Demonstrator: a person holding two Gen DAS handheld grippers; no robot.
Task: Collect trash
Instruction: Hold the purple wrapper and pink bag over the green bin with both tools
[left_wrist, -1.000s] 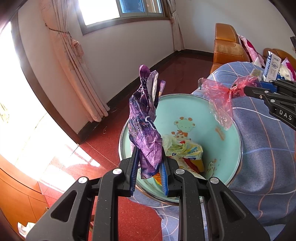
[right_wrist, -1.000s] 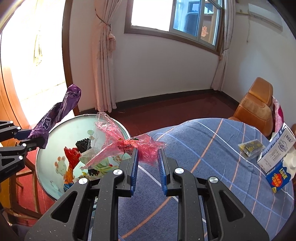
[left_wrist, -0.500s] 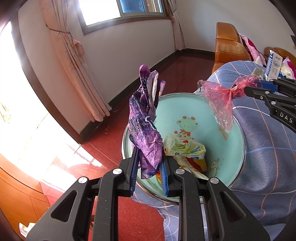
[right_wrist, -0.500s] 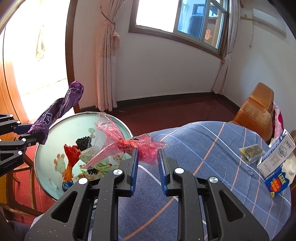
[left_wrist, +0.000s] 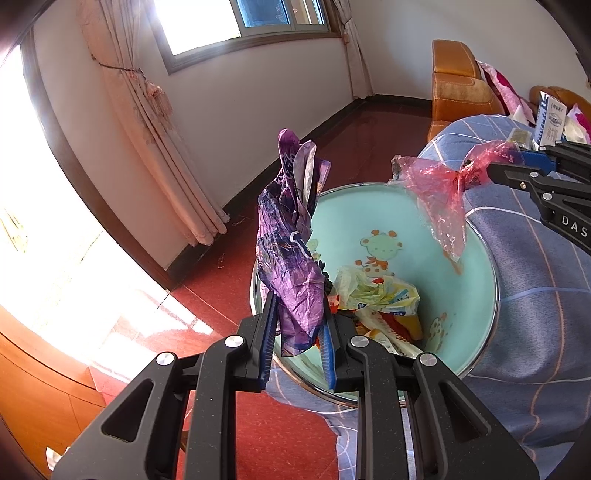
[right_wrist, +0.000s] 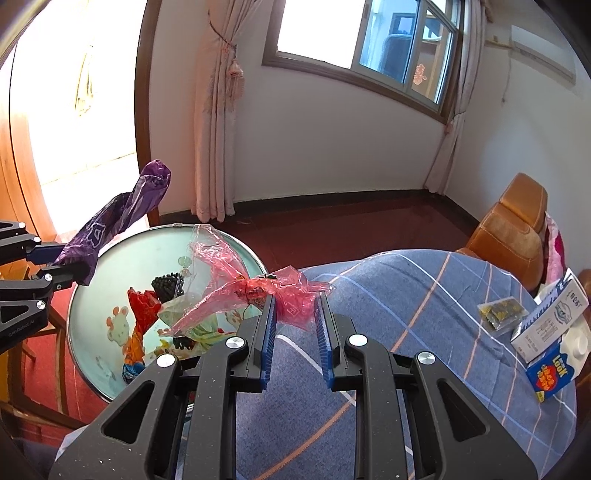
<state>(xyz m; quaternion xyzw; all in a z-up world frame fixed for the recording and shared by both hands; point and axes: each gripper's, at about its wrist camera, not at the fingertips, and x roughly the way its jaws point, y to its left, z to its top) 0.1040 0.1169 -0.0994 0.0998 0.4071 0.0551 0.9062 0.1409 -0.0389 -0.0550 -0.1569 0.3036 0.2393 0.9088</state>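
So the purple wrapper (left_wrist: 291, 258) was pinched at its bottom end in the left gripper (left_wrist: 299, 332), standing almost straight up with its long axis running up out of the jaws, right over the near edge of the basin (left_wrist: 476, 266). The basin's the landmark here: mint green, cartoon animals on the inside, already holding a pile of crumpled wrappers (left_wrist: 376, 295). The red plastic film (right_wrist: 258, 291) was clamped in the right gripper (right_wrist: 293, 321), hanging by the basin's rim on the side where the blue checked cloth (right_wrist: 424, 302) starts, with its loose tail trailing out over the basin. Both grippers were clenched on their bits of trash, neither one let go yet. My guess is the left one was nearer a clean drop, since the basin lay directly below and ahead of it. Past the basin, across the cloth, a milk carton (right_wrist: 550, 373) and a white box (right_wrist: 550, 317) still sat waiting.
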